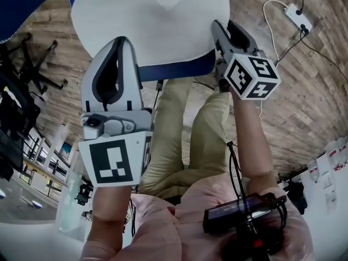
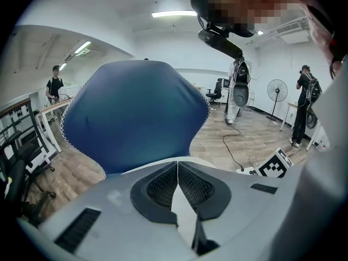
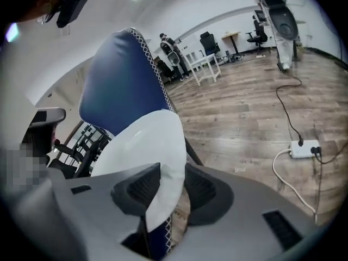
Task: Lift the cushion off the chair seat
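The cushion [image 1: 152, 20] is up in the air in front of me, white on the side facing my head, blue along its lower edge. My left gripper [image 1: 120, 42] is shut on its lower left edge, and my right gripper [image 1: 224, 29] is shut on its right edge. In the left gripper view the blue face [image 2: 136, 118] with white zigzag stitching fills the middle, and a thin white edge sits between the shut jaws of the left gripper [image 2: 178, 170]. In the right gripper view the cushion [image 3: 147, 140] curves up out of the right gripper [image 3: 163, 181], white below and blue above.
A white power strip [image 1: 298, 16] with cables lies on the wooden floor at the right. Black chair frames [image 1: 27, 64] stand at the left. Below the cushion are my trousers [image 1: 179, 140]. People [image 2: 304, 102] and a fan [image 2: 277, 88] stand further off.
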Demonstrator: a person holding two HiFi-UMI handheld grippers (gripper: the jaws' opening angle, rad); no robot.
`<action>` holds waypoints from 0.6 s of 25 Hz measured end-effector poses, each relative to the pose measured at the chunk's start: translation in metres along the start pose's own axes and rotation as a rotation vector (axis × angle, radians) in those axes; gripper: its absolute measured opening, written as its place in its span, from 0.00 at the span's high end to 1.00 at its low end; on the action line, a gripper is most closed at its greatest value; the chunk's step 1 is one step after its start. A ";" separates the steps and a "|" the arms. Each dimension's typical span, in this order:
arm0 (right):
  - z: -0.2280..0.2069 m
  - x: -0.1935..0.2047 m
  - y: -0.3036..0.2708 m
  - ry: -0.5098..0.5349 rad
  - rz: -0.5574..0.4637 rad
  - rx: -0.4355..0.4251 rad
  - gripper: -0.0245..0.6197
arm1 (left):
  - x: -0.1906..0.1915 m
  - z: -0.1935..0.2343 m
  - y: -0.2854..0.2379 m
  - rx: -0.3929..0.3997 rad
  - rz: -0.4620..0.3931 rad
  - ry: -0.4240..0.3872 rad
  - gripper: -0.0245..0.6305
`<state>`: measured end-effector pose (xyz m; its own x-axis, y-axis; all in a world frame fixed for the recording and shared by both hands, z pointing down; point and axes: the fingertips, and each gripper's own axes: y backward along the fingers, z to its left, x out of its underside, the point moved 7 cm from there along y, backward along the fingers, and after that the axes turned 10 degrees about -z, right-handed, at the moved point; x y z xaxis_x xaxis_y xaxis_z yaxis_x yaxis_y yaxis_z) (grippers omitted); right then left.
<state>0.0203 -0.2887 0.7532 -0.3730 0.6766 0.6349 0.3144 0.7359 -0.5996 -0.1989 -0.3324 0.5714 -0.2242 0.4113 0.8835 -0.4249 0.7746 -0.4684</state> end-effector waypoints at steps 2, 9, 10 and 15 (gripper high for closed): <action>0.005 -0.003 0.001 -0.009 0.010 -0.018 0.77 | -0.003 0.003 0.005 -0.007 -0.012 0.003 0.94; 0.045 -0.042 0.025 0.083 -0.002 -0.071 0.88 | -0.046 0.002 0.026 -0.046 -0.087 0.016 0.94; 0.054 -0.050 0.031 0.097 -0.010 -0.082 0.89 | -0.055 0.002 0.032 -0.055 -0.103 0.019 0.94; 0.108 -0.090 0.061 0.185 -0.048 -0.156 0.90 | -0.098 0.003 0.065 -0.099 -0.173 0.023 0.94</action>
<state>-0.0212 -0.3069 0.6070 -0.2294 0.6233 0.7476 0.4367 0.7523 -0.4933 -0.2074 -0.3238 0.4541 -0.1353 0.2782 0.9510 -0.3664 0.8777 -0.3089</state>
